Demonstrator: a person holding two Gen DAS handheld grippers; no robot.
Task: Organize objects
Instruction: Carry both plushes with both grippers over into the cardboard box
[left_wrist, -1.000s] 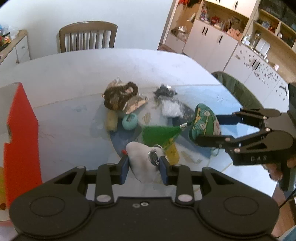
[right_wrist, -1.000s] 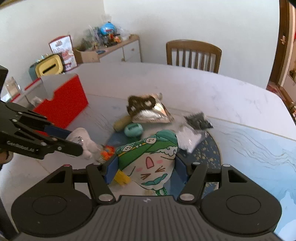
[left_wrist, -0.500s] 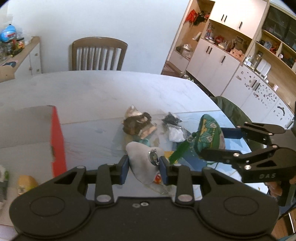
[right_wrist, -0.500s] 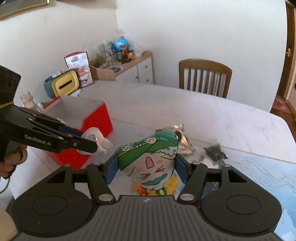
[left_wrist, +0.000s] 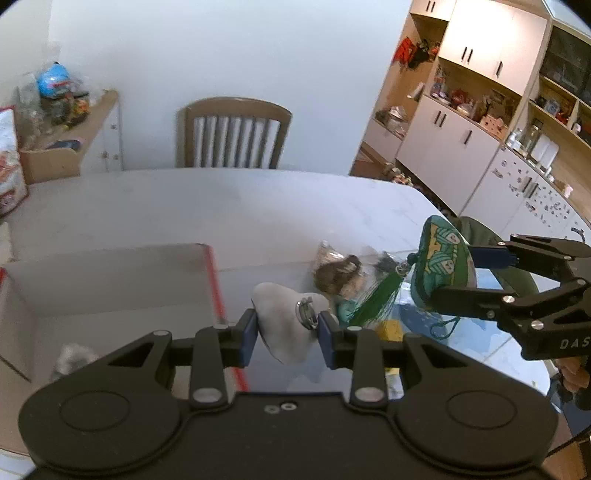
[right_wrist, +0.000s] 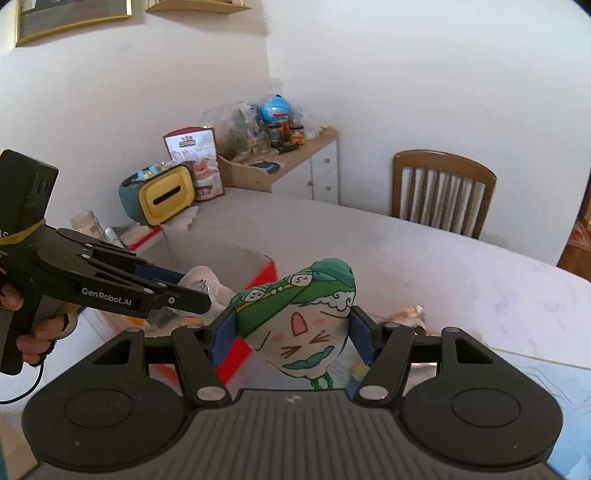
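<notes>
My left gripper (left_wrist: 287, 329) clamps a soft grey pouch with a metal clasp (left_wrist: 286, 326), held above the near right edge of the red-sided cardboard box (left_wrist: 210, 273). My right gripper (right_wrist: 291, 338) pinches a green cartoon-face fabric pouch (right_wrist: 303, 317), right of the box, above the white table (left_wrist: 221, 206).

Each wrist camera looks forward past its own fingers, raised above the table (left_wrist: 155, 206). Both views share the red box (right_wrist: 258, 275) and chair (left_wrist: 232, 133).

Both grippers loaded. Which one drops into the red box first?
Left. The left gripper, shut on the white plush pouch, is at the open red cardboard box; the right gripper, holding the green cartoon-face pouch, is farther.
</notes>
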